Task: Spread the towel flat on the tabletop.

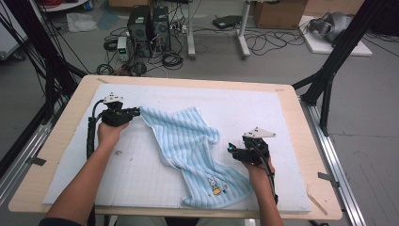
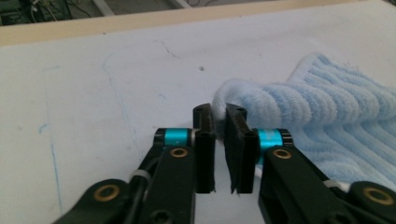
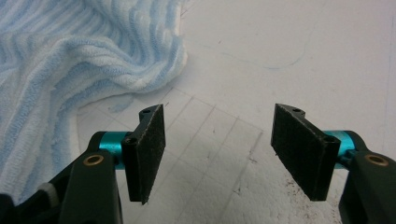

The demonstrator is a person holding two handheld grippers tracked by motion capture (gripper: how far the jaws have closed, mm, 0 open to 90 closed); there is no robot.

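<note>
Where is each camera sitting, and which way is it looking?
High view: above the person's side, facing forward and down on the white mat; forearms, left gripper and right gripper show.
Left gripper view: on the left gripper, looking along its narrowly parted jaws at the towel's corner.
Right gripper view: on the right gripper, looking along wide-open jaws at the mat.
Shared: all three show the blue towel and the mat.

One blue striped towel point(image 1: 188, 141), one white mat point(image 1: 263, 113), two grippers, perhaps two computer towers point(image 1: 149, 28).
</note>
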